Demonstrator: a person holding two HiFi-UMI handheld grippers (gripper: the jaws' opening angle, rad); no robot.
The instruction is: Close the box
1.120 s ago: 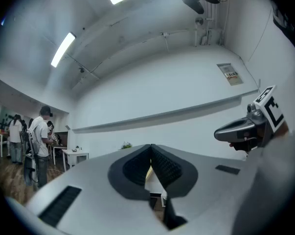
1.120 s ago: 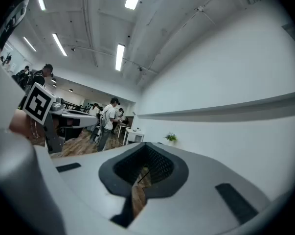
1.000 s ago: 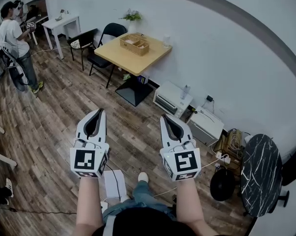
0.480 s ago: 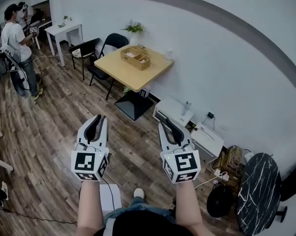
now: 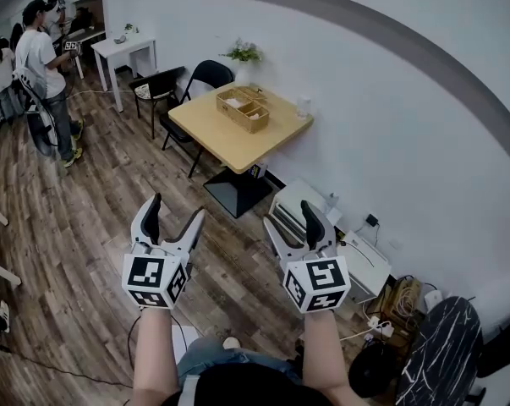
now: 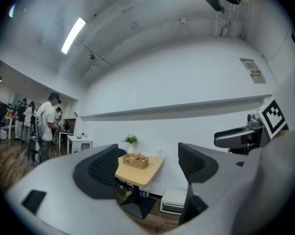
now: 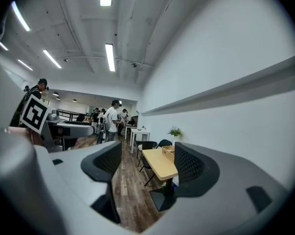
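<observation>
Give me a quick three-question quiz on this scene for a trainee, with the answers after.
1. True or false: the box sits on the wooden table.
2. The left gripper and right gripper hold: A the box, B a cloth, C nothing.
3. What green thing stands just beyond the box?

Key
1. True.
2. C: both grippers' jaws are opening, with nothing between them.
3. A potted plant.
</observation>
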